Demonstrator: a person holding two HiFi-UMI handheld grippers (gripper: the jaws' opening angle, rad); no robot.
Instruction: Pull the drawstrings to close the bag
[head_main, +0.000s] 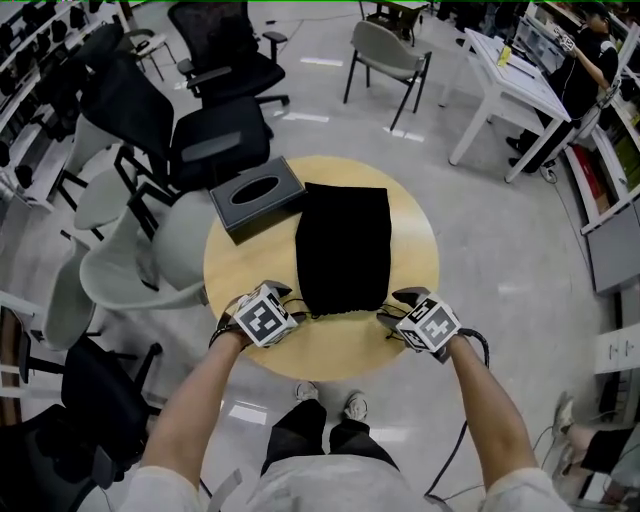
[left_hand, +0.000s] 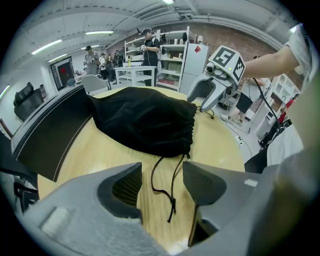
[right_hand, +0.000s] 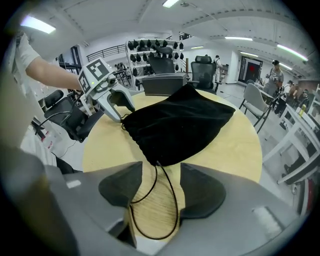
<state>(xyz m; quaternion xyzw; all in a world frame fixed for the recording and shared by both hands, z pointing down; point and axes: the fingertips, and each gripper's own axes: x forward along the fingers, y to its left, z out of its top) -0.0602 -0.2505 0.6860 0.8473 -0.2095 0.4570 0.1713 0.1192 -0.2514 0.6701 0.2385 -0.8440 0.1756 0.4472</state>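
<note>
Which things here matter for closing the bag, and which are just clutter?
Job: black bag, left drawstring, right drawstring, left gripper and right gripper, both open around the cords.
Lying about: tissue box on the table, office chairs beside it.

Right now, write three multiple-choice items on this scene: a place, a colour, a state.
1. In the head view, where does the dark box lie relative to the bag?
A) on top of it
B) to its left
C) to its right
2. The bag is:
A) white
B) red
C) black
3. The left gripper is:
A) open, a drawstring between its jaws
B) shut on that drawstring
C) shut on the box
Answers: 1 B, the box sits off the bag's left side; 2 C, black cloth in every view; 3 A, the jaws stand apart, clear of the drawstring.
</note>
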